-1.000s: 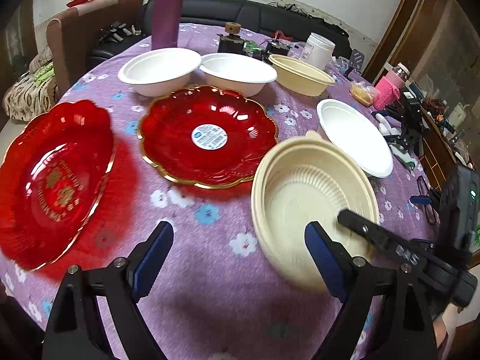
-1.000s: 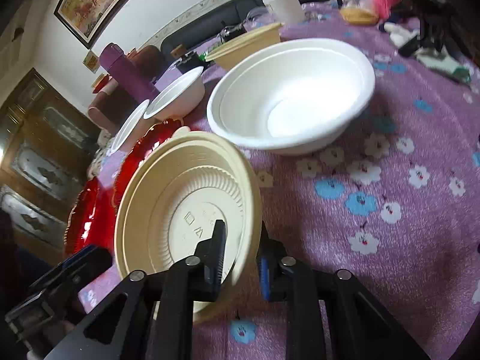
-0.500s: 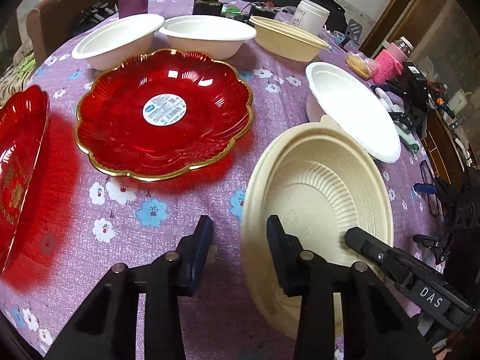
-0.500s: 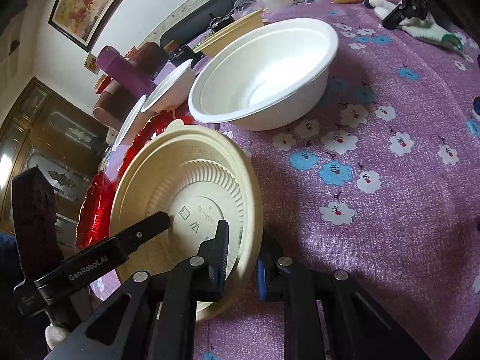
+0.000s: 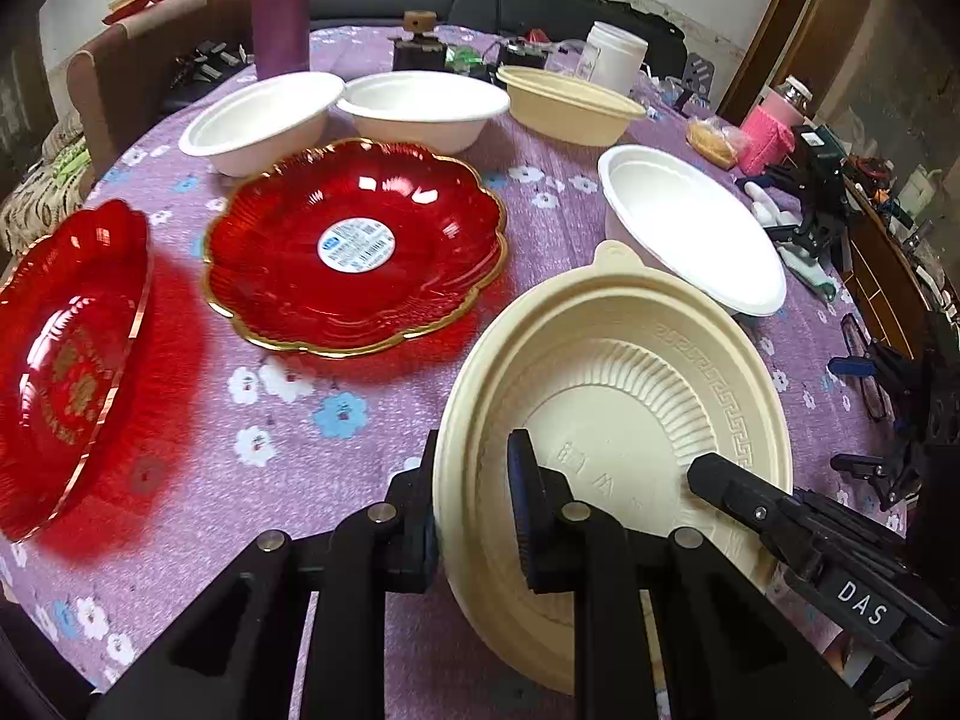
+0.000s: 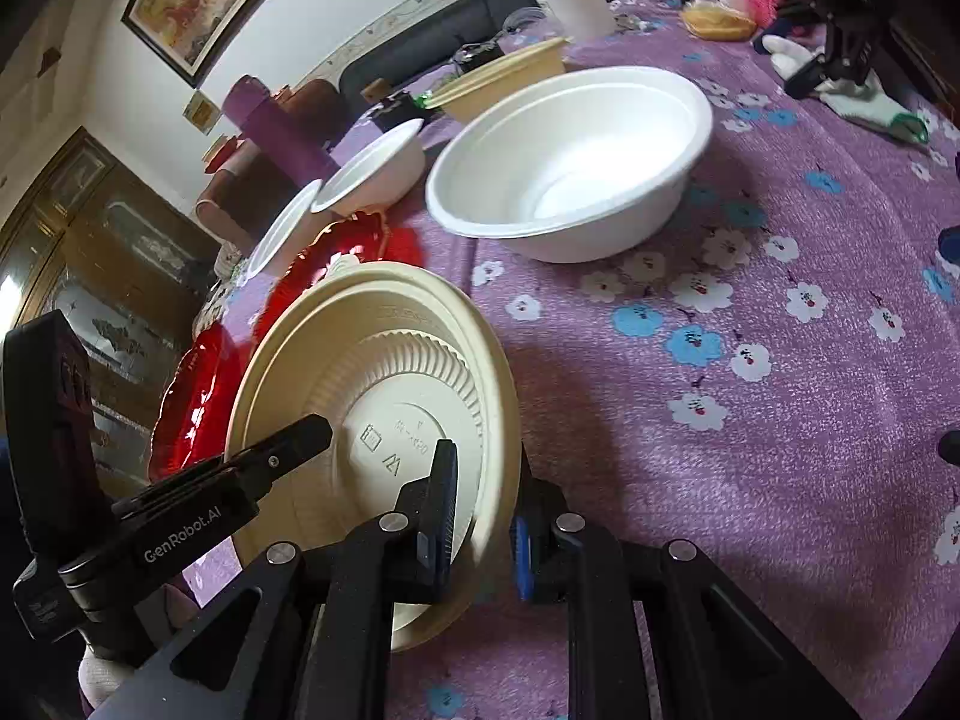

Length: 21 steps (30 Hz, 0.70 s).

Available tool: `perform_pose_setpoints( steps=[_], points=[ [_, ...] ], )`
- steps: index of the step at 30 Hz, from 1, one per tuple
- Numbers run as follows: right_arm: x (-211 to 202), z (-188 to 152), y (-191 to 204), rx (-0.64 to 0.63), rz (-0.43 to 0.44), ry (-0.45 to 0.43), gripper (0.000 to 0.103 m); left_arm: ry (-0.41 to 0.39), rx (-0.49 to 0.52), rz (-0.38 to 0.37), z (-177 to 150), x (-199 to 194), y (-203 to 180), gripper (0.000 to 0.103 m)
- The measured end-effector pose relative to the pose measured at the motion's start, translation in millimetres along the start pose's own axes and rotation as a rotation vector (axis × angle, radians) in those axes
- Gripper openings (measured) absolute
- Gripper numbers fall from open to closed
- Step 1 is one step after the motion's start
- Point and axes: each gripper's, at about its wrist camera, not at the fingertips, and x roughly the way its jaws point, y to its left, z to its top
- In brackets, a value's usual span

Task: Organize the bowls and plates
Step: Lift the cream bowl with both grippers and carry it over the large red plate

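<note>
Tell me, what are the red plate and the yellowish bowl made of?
The red plate looks like see-through plastic, maybe glass: it is glossy, tints the cloth under it red, and has a gold rim. The yellowish bowl looks like thin matte moulded plastic, with ribs and stamped marks on its base.

"DAS" stands in white on the right gripper [image 5: 708, 483]; "GenRobot.AI" stands in white on the left gripper [image 6: 312, 435]; the round sticker [image 5: 356, 244] on the gold-rimmed red plate [image 5: 354, 246] is too small to read.
</note>
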Motion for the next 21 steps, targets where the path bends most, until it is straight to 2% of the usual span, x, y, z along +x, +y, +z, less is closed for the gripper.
perform_pose_setpoints(
  steps=[11, 21],
  points=[
    [-2, -5, 40, -0.081, 0.033, -0.009, 0.017, -0.107, -0.013, 0.078, -13, -41, 23, 0.019],
    [6, -6, 89, -0.17, 0.037, -0.005, 0.018, -0.167, -0.088, 0.109, -17, -65, 62, 0.019]
  ],
)
